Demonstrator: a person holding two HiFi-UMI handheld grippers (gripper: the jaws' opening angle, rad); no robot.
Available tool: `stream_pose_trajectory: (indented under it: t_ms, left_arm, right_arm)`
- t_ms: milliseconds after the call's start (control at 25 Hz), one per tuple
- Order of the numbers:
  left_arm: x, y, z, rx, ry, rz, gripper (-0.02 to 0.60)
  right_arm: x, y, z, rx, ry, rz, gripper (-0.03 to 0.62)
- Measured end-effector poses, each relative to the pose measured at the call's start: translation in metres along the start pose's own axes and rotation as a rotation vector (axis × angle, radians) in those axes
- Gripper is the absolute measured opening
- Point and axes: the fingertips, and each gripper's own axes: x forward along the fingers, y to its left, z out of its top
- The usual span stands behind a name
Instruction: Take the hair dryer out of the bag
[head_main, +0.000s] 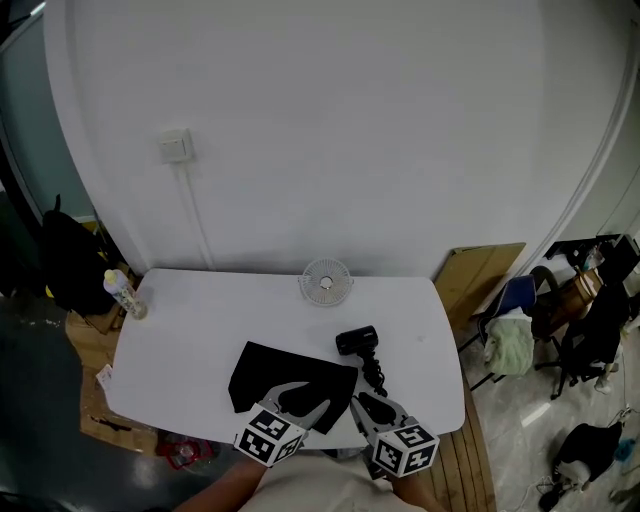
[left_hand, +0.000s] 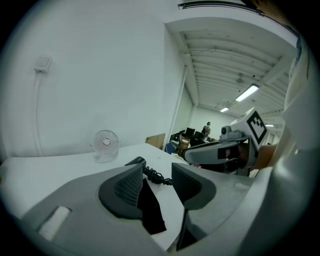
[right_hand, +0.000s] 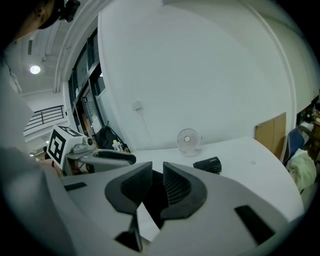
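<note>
Lying nr table (head_main: 190, 330) front edge: bag (head_main: 290, 378); dryer (head_main: 357, 342) beside.

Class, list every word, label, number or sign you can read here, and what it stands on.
None can be read.
Label on small pale bottle at white table corner: too small to read.
Cubes on left gripper and right gripper: black-and-white square markers, no letters.

The black bag (head_main: 270, 375) and the hair dryer (head_main: 356, 341) with its coiled cord (head_main: 374, 375) fill the near middle of the white table (head_main: 190, 330). A small fan (head_main: 326, 282) blocks the back edge, a bottle (head_main: 124, 295) the left corner. The right side is free for me.
</note>
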Motion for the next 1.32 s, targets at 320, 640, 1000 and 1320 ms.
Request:
stream_pose_trajectory:
  t_ms: [320, 640, 1000, 1320]
  left_arm:
    - [-0.01, -0.018, 0.0, -0.002, -0.015, -0.027, 0.012]
    - [-0.023, -0.028, -0.004, -0.014, -0.034, -0.03, 0.011]
    - [-0.027, -0.036, -0.004, 0.0, -0.033, -0.032, 0.012]
    - [-0.029, -0.041, -0.014, -0.029, -0.018, -0.032, 0.012]
  right_arm:
    - [-0.025, 0.004, 0.005, -0.041, -0.024, -0.028, 0.015]
    - [-0.04, 0.003, 0.007, -0.022, -0.043, -0.035, 0.015]
    - [-0.046, 0.015, 0.0, -0.051, -0.035, -0.023, 0.015]
    - [-0.056, 0.008, -0.013, -0.014, -0.019, -0.037, 0.014]
